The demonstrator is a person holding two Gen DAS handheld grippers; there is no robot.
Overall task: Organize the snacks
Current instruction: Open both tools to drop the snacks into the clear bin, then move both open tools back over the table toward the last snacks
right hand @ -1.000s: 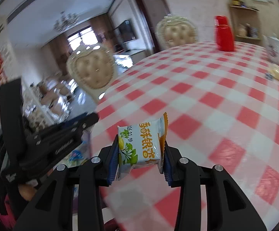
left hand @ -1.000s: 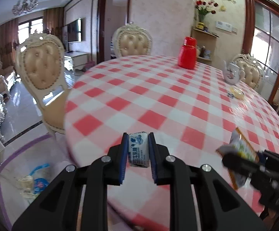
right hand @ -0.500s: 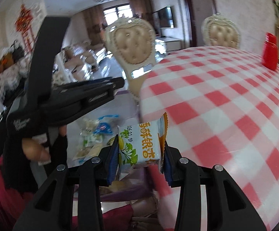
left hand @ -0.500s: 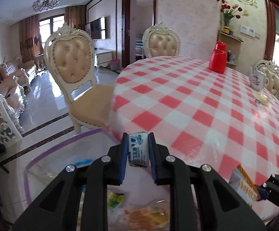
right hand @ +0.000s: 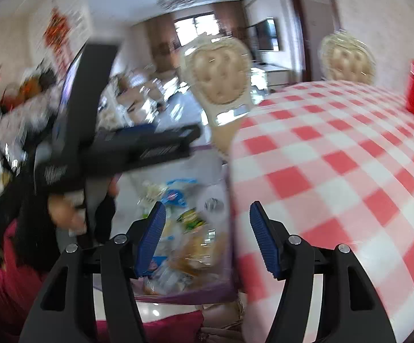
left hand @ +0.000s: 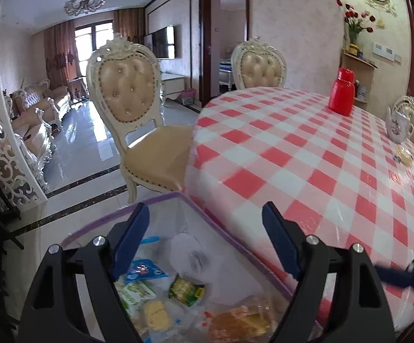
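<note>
Your left gripper (left hand: 204,240) and right gripper (right hand: 207,238) are both opening, nothing between the jaws, above the clear bin (left hand: 229,238) beside the table (left hand: 307,154). Snack packets (left hand: 187,290) lie inside: light, crinkly, slippery; pinch their sealed edges.

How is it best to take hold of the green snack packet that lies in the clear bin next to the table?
Probably from above. The green snack packet lies flat among other wrappers in the clear bin, so close the fingers across its short width at the middle. The bin walls block a side approach.
</note>
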